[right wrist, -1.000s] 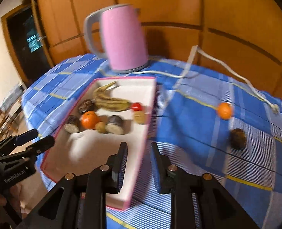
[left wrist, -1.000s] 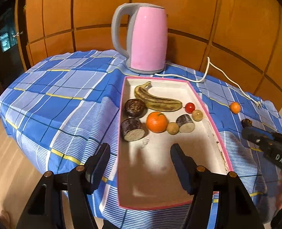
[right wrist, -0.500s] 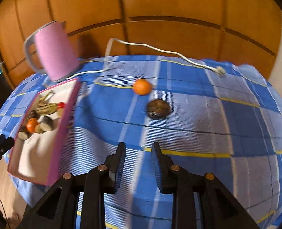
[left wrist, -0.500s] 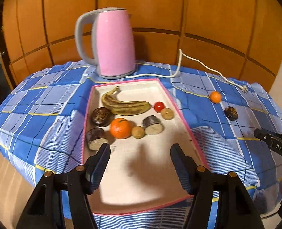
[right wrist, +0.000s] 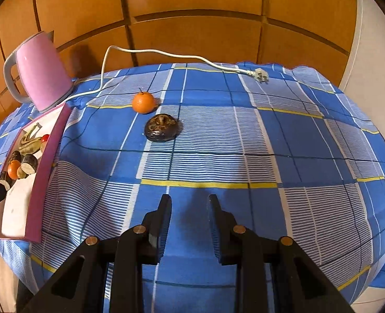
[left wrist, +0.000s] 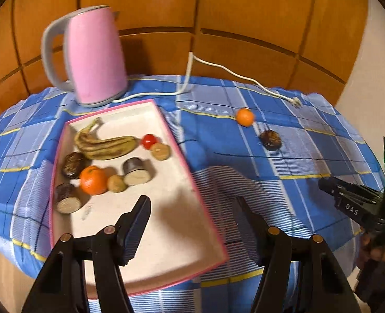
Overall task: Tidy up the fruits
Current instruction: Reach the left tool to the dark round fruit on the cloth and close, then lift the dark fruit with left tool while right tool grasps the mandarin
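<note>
A pink-rimmed white tray [left wrist: 153, 224] holds a banana [left wrist: 106, 146], an orange [left wrist: 93, 180], a cherry tomato [left wrist: 149, 140], dark cut pieces and small brown fruits. Out on the blue checked cloth lie a loose orange [right wrist: 143, 102] and, just in front of it, a dark round fruit [right wrist: 161, 127]; both also show in the left wrist view, orange [left wrist: 245, 116] and dark fruit [left wrist: 270, 138]. My left gripper [left wrist: 192, 200] hangs open over the tray's near right rim, holding nothing. My right gripper [right wrist: 189, 198] is nearly closed, a narrow slit between its pads, nothing in it, well short of the dark fruit.
A pink kettle [left wrist: 93, 57] stands behind the tray. Its white cord [right wrist: 166, 53] runs along the back of the table to a plug [right wrist: 260, 74]. Wooden panels close off the back. The cloth drops over the table edge near me.
The left view has swung right, so the tray now sits left and the loose fruits appear. The right gripper has moved from the tray's edge to face the loose orange and dark fruit.
</note>
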Tool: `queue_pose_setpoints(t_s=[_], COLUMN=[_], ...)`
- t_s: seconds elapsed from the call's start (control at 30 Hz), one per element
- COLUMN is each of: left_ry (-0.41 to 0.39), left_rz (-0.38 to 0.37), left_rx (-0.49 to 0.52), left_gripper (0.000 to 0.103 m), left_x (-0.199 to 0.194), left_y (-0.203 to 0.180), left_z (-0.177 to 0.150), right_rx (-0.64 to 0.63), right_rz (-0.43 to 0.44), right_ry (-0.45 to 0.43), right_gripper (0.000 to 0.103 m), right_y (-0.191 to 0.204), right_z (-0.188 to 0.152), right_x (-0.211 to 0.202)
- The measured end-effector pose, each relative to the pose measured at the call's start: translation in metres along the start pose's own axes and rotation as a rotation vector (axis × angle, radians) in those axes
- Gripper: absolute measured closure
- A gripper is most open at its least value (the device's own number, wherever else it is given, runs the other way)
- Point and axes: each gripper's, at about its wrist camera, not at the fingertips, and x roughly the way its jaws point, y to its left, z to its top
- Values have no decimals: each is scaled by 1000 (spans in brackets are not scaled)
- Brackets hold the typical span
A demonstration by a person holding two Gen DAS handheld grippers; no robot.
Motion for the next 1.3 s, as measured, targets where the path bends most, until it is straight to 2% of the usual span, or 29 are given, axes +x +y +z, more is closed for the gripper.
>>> queue_pose_setpoints(t_s=[0.33,0.4,0.63,0.97,1.13,1.2,1.3], left_ry=[22,28,84,139,144,166,138], left_rz=[-123,-138,-164,-130,-58,-65,-94], left_rx=[93,117,177,217,222,201,225], left_gripper=[37,31,31,31,31,51,51], left_x=[23,34,88,155,183,193,191], left_y=[-52,-67,-114,-154,-160,-156,-155], left_z=[32,41,67,92,95,93,87], right_rx=[50,62,108,146,149,137,150], right_rz=[4,3,11,18,32,26,32], right_ry=[-6,-7,-6,20,27,23,27], right_gripper=[74,72,72,71,71,71,71], right_y=[-20,-24,-42,-65,-69,-69,-72], right_z=[-6,-6,-7,-8,-6,-5,-3], right_x=[-2,-3,-2,5,9,9,11])
